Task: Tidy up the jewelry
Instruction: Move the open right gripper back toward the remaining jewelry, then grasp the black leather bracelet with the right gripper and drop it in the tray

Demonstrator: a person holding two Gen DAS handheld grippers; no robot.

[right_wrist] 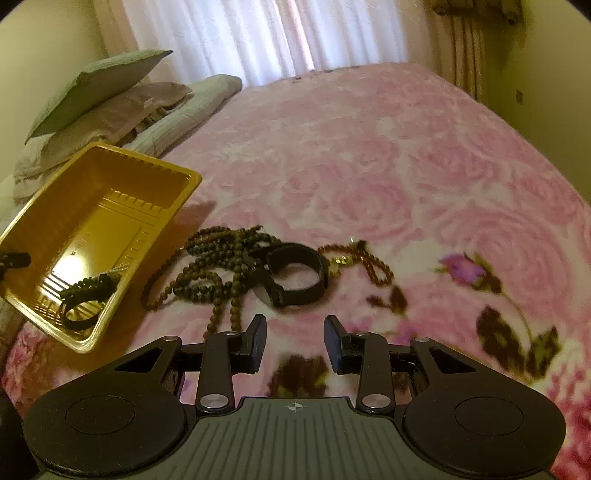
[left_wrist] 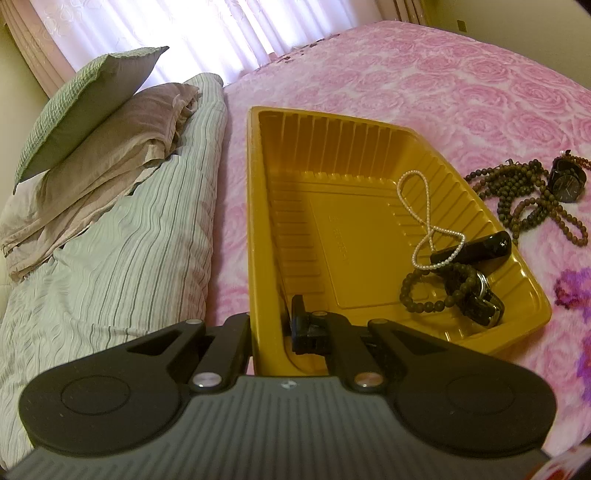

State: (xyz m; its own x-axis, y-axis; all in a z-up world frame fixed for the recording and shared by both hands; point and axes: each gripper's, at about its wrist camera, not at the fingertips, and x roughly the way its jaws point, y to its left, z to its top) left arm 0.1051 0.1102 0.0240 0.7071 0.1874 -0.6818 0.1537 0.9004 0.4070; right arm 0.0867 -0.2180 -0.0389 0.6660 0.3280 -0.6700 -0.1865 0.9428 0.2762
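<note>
My left gripper (left_wrist: 271, 325) is shut on the near left wall of a yellow plastic tray (left_wrist: 258, 221), one finger outside and one inside. A white pearl string (left_wrist: 424, 214), a dark bead bracelet (left_wrist: 421, 295) and a black watch (left_wrist: 480, 306) lie in the tray's right end. In the right wrist view the tray (right_wrist: 110, 155) sits at the left. Beside it on the blanket lie tangled brown bead necklaces (right_wrist: 214, 266), a black watch (right_wrist: 295, 273) and a reddish bead string (right_wrist: 369, 262). My right gripper (right_wrist: 294, 328) hovers open just in front of that pile, with nothing between its fingers.
A pink rose-patterned blanket (right_wrist: 406, 166) covers the bed. Folded striped bedding (left_wrist: 129, 240) and stacked pillows (left_wrist: 85, 110) lie left of the tray. White curtains (right_wrist: 258, 33) hang behind the bed.
</note>
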